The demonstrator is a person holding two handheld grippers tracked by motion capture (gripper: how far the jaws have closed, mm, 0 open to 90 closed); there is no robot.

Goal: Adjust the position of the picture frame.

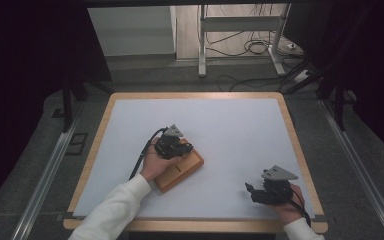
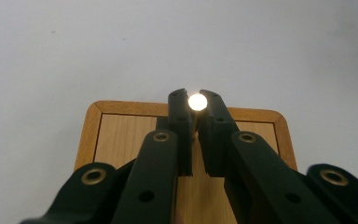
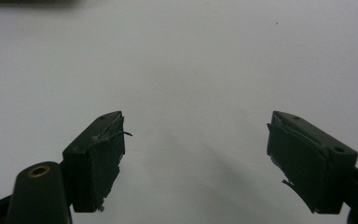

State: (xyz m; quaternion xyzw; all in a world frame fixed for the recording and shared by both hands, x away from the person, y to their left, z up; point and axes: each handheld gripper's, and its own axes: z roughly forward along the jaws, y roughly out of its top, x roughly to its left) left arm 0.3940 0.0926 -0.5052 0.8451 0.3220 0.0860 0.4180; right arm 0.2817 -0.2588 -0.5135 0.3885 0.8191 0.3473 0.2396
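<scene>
Black jaws of the left gripper [image 2: 197, 103] are clenched on a small round bright peg [image 2: 197, 101], seen glowing pale in the left gripper view. Beneath it lies a wooden board [image 2: 121, 135] with a darker rounded rim, set near the middle of the white table surface [image 1: 230, 130]. The left hand [image 1: 152, 165] rests at the board's near edge. The right gripper [image 3: 196, 158] is held released, jaws wide apart, over bare white surface near the table's front right corner, well apart from the board.
</scene>
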